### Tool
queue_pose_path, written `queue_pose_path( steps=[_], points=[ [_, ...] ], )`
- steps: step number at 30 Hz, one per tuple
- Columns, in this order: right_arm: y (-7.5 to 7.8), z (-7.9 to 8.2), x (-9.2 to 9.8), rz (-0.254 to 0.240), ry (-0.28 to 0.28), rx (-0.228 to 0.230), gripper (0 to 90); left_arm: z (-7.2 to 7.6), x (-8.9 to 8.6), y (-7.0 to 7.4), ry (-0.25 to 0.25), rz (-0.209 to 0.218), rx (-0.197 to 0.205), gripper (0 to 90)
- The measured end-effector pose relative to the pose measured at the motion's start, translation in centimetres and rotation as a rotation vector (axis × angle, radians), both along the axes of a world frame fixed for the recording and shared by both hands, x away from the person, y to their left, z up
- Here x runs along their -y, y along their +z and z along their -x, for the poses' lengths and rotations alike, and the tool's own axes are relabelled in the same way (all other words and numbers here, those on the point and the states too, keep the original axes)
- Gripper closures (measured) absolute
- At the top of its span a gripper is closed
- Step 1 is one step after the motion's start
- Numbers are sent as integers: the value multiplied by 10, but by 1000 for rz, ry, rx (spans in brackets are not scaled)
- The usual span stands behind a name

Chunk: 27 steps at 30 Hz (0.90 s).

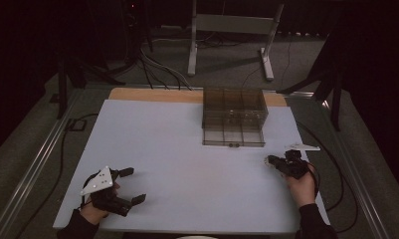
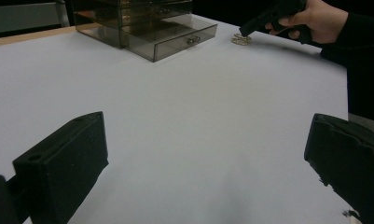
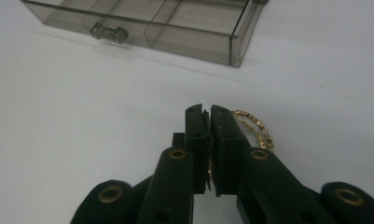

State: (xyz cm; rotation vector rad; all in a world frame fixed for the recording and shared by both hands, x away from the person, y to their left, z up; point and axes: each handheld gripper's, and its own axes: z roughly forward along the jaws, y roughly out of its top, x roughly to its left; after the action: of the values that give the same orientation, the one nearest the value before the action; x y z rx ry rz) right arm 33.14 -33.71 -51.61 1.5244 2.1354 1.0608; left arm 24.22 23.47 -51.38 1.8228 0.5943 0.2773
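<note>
A gold beaded bracelet (image 3: 258,127) lies on the white table near its right edge, also seen as a small gold ring (image 2: 241,40) in the left gripper view. My right gripper (image 3: 207,112) is shut on one side of it, with beads showing between the closed pads; in the high view this gripper (image 1: 270,160) sits just right of the open drawer. A smoky clear drawer box (image 1: 234,107) stands at the table's far middle, its bottom drawer (image 1: 233,135) pulled out. My left gripper (image 1: 134,185) rests open near the front left edge, nothing between its jaws.
The drawer's front with its small knob (image 3: 109,32) lies a short way beyond the bracelet. White tabletop (image 1: 177,149) stretches between the two grippers. Cables run along the floor, and a grey table frame (image 1: 232,25) stands beyond the far edge.
</note>
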Motion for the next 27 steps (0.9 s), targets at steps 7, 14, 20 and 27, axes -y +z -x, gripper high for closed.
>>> queue_pose_path(
  steps=[7,14,20,27],
  points=[
    [5,2,-1,17,-9,17,864,0,0,0,1,6,0,4],
    [14,5,-6,7,7,30,865,1,1,0,-1,5,-2,5],
    [22,5,-15,11,36,42,865,0,2,1,-5,3,0,4],
    [29,0,-26,20,63,54,865,-1,1,1,-4,10,-1,4]
  ],
)
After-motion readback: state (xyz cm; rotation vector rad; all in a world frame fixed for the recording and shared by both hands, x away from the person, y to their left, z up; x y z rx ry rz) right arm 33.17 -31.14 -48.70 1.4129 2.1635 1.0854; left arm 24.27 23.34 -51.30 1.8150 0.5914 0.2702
